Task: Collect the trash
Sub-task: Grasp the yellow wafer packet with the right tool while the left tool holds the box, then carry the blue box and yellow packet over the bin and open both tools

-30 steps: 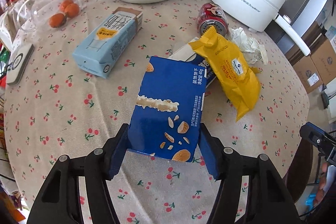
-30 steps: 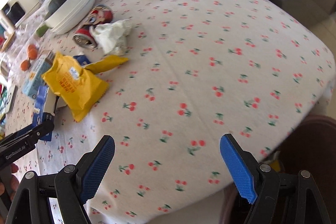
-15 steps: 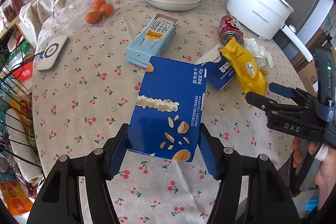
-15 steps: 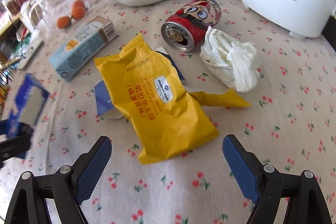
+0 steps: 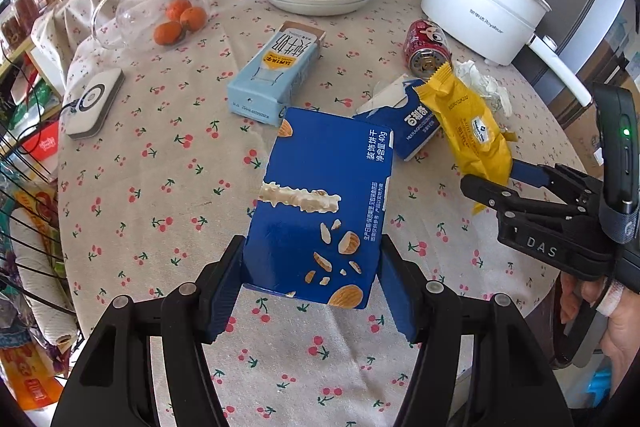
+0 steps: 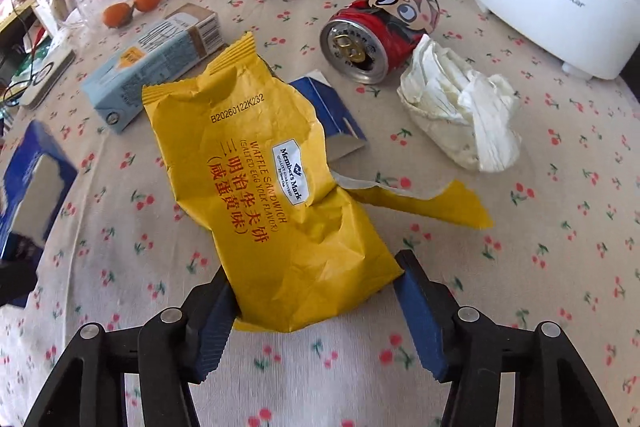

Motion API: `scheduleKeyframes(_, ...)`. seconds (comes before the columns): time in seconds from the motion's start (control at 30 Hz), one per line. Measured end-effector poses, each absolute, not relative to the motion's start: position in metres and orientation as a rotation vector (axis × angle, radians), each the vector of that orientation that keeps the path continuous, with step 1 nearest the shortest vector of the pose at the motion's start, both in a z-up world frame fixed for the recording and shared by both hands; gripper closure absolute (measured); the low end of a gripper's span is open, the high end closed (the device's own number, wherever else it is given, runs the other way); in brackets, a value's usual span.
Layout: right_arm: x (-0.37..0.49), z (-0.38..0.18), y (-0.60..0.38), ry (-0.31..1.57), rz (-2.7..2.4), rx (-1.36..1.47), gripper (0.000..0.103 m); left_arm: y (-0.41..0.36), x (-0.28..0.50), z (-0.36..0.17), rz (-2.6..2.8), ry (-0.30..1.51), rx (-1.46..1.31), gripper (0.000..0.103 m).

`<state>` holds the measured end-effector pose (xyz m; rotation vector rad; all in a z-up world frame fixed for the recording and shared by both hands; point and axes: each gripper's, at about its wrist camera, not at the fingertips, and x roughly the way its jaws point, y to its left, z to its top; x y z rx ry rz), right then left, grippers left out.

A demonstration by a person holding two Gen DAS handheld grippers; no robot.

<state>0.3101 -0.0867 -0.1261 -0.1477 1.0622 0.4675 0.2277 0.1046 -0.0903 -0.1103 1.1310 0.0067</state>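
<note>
right gripper (image 6: 316, 311) has swung in over the yellow wrapper (image 6: 276, 195) & its jaws have just been closing; the wrapper's near end now sits btwn the pads, left pad touching, right pad just beside it — grip not firm yet imo. wrapper still lies on the worktop (image 6: 520, 267), partly over the small blue carton (image 6: 332, 111) at its 1 o'clock. left gripper (image 5: 312, 287) stays clamped on the blue biscuit box (image 5: 320, 207), lifted clear of the cloth. so 2nd trash piece is nearly taken; can (image 6: 380, 31) at 12 & tissue wad (image 6: 460, 115) at 2 o'clock remain.
</note>
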Motion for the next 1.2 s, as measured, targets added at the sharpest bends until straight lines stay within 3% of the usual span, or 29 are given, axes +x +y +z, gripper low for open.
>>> scheduleKeyframes(0.63, 0.215, -0.087, -0.204, 1.120, 0.306, -0.067, 0.038, 0.028, 0.189, -0.059, -0.151, 1.067, -0.040, 0.037)
scheduleKeyframes(1.2, 0.164, -0.092, -0.307, 1.182, 0.197, 0.052, 0.038, -0.048, 0.168, -0.077, -0.275, 1.115, 0.045, 0.037)
